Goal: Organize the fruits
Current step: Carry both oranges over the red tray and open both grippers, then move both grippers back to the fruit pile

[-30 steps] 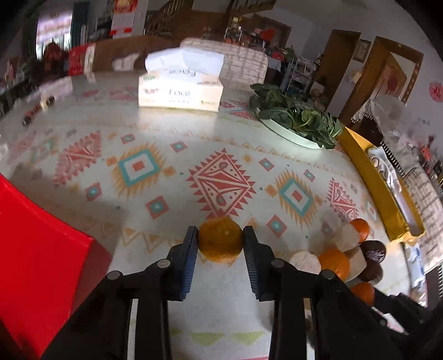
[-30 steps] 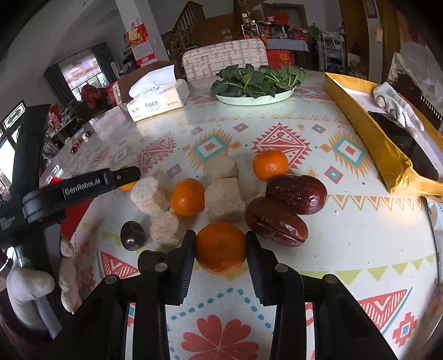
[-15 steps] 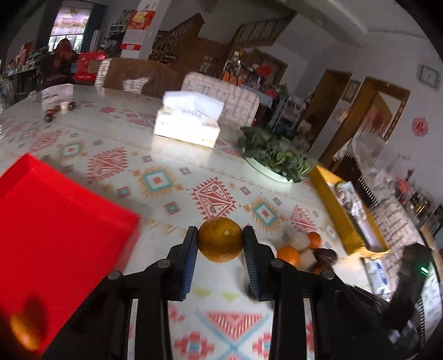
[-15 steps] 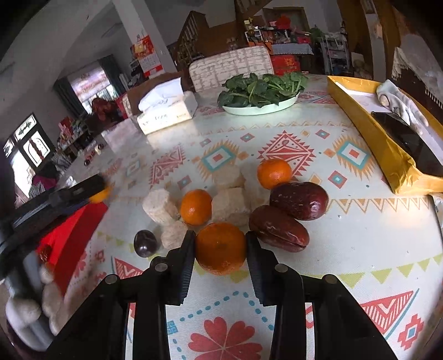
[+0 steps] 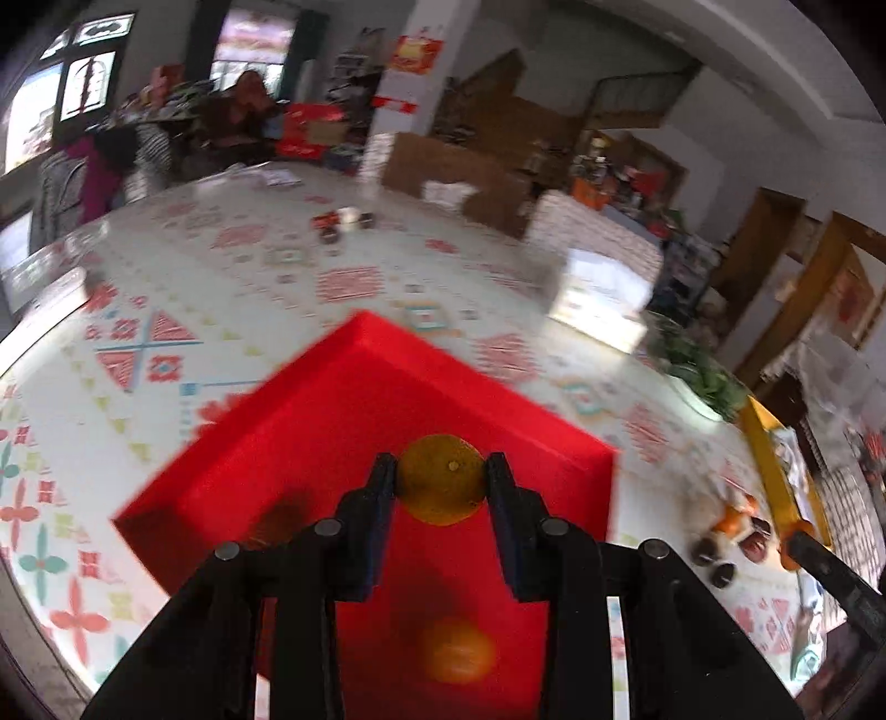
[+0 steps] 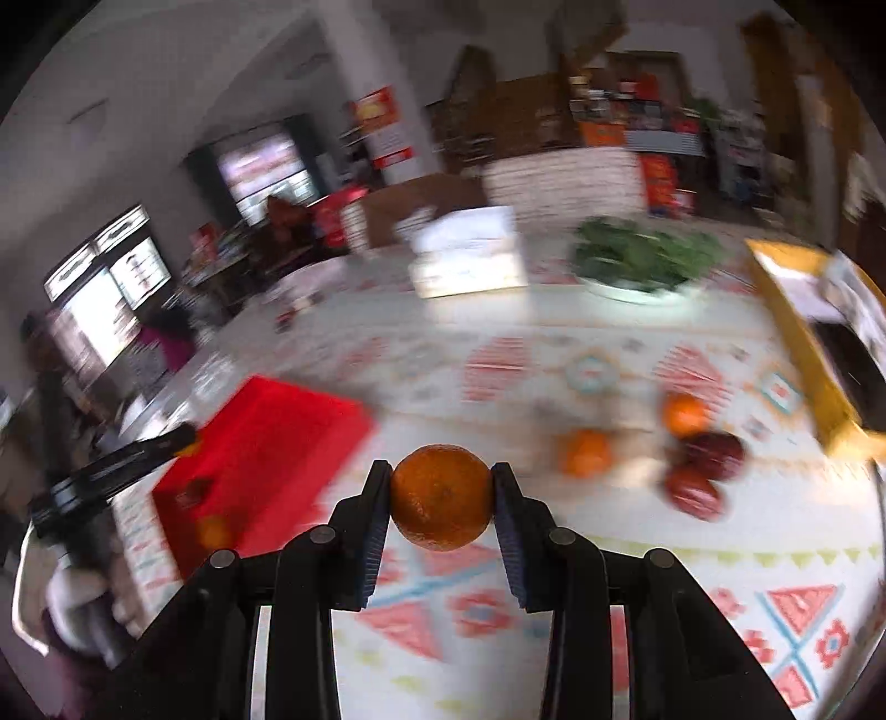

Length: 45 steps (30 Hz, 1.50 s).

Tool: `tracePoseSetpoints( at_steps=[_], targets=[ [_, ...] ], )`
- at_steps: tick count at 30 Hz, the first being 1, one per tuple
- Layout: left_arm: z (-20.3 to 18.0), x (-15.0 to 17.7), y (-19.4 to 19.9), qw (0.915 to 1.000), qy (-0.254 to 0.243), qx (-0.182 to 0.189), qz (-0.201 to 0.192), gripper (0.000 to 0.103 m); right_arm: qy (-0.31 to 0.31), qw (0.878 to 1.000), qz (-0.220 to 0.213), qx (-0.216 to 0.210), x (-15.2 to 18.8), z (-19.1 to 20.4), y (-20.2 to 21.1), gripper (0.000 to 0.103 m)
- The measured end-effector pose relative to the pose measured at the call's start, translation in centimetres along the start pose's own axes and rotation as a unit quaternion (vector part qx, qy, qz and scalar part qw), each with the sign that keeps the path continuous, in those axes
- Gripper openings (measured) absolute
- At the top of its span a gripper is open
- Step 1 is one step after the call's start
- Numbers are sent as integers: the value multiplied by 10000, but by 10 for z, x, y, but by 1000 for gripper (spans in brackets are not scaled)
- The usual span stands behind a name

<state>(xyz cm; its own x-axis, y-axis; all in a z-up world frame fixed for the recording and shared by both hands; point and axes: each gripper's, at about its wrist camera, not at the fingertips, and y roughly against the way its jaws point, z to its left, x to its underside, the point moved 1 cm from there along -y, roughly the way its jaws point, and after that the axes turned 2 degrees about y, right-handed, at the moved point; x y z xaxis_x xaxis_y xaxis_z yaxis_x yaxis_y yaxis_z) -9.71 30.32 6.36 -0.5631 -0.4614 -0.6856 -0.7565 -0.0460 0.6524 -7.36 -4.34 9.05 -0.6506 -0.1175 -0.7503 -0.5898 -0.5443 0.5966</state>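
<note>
Here a dull orange mandarin (image 5: 441, 479) sits pinched between the pads of the left hand-held gripper (image 5: 441, 487), above the red tray (image 5: 310, 443), where another mandarin (image 5: 455, 649) already lies. The right hand-held gripper (image 6: 441, 498) clamps a brighter mandarin (image 6: 441, 497) over the patterned surface (image 6: 637, 609), well apart from the loose mandarins (image 6: 586, 453) and red dates (image 6: 711, 448).

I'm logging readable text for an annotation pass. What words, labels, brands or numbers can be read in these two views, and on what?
None can be read; both views are motion-blurred.
Tissue box: print too blurred.
Red and white wall poster: blurred.
Red poster on the pillar: blurred.
Red boxes at the back: no legible lettering.
</note>
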Motion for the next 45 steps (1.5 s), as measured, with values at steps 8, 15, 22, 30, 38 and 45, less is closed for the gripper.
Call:
tracePoseSetpoints(
  at_steps=[8,15,22,30,38,45],
  targets=[
    [38,-6,-33,9986,112,-306,411,32,1005,9877,949,-733,-1,121,-93,39],
    [51,-3,-42,9976,257,-212,608,32,1255,9769,1536,-791,11,167,-165,40],
    [58,-6,-28,9982,421,-96,428,44,1236,9764,1612,-737,14,174,-181,40],
    [42,-6,21,9989,469,68,1,56,1207,9803,1329,-824,7,172,-158,46],
    [-18,8,57,9981,73,589,-181,67,904,9904,792,-681,-3,120,-94,46],
    [-80,36,46,9945,-485,916,144,67,107,9996,260,95,-3,1,-19,46]
  ],
)
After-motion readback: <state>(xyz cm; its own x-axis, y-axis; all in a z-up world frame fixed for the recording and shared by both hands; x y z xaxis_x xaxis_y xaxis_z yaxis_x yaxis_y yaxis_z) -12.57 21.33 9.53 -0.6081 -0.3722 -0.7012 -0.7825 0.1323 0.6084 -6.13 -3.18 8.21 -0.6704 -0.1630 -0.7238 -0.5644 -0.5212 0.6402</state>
